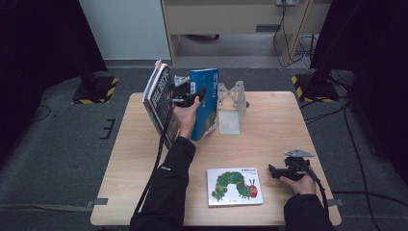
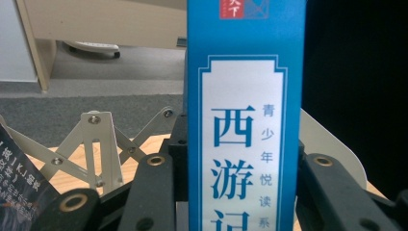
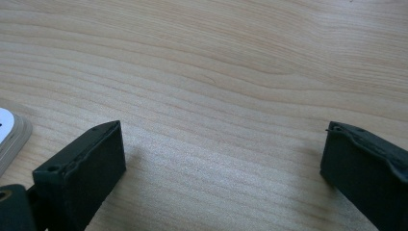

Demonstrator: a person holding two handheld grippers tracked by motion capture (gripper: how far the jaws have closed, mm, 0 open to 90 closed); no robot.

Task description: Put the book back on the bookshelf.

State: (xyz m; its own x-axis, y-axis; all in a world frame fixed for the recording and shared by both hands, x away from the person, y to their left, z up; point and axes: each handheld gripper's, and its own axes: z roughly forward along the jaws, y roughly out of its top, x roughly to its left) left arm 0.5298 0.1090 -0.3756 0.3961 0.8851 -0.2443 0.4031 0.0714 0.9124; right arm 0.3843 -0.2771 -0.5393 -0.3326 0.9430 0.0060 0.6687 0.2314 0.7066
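A blue book (image 1: pixel 206 103) stands upright near the back of the wooden table (image 1: pixel 274 125), tilted slightly. My left gripper (image 1: pixel 192 96) is shut on its spine. In the left gripper view the blue spine (image 2: pixel 245 120), with its white label, rises between the two black jaws of the left gripper (image 2: pixel 240 166), which press on both sides. A picture book with a green caterpillar (image 1: pixel 234 186) lies flat near the front edge. To its right, my right gripper (image 1: pixel 276 171) rests low over the table. In its own view the right gripper (image 3: pixel 221 154) stands open over bare wood.
Dark-covered books (image 1: pixel 159 96) lean just left of the blue one, and their edge (image 2: pixel 19 192) shows beside the left jaw. A pale metal bookend (image 1: pixel 232 103) stands right of the blue book; its lattice (image 2: pixel 96 144) lies behind the jaws. The caterpillar book's corner (image 3: pixel 9 130) sits near the right gripper.
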